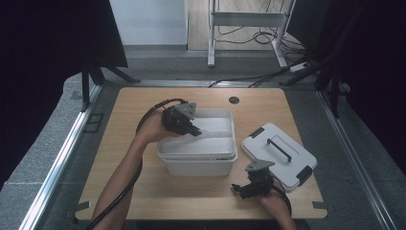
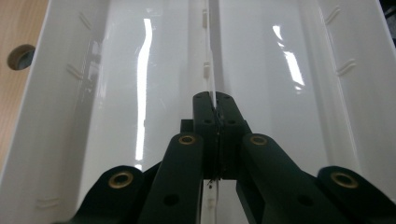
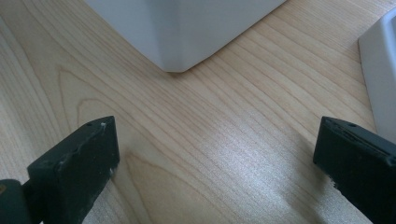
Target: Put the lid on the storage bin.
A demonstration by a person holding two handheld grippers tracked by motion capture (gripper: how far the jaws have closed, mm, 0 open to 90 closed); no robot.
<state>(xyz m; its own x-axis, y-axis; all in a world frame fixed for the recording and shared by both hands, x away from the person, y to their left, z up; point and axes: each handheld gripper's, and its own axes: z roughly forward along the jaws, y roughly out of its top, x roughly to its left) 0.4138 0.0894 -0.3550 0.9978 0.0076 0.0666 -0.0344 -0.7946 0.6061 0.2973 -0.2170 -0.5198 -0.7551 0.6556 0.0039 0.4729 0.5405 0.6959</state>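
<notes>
Right gripper (image 1: 238, 189): I keep it spread wide, idle, near the bin's front corner.
Left gripper (image 2: 215, 105): clenched on thin clear plastic divider (image 2: 208, 56).
Divider axis: lengthwise down the white plastic bin's (image 1: 200, 165) middle, straight ahead of my left jaws.

One white bin (image 1: 201, 160) is counted at the frame's centre, with one divider (image 1: 218, 134) seen inside it. One lid (image 1: 278, 154) is counted at lower right. Two grippers (image 1: 197, 131) (image 1: 240, 189) are counted on one table (image 1: 143, 191).
</notes>
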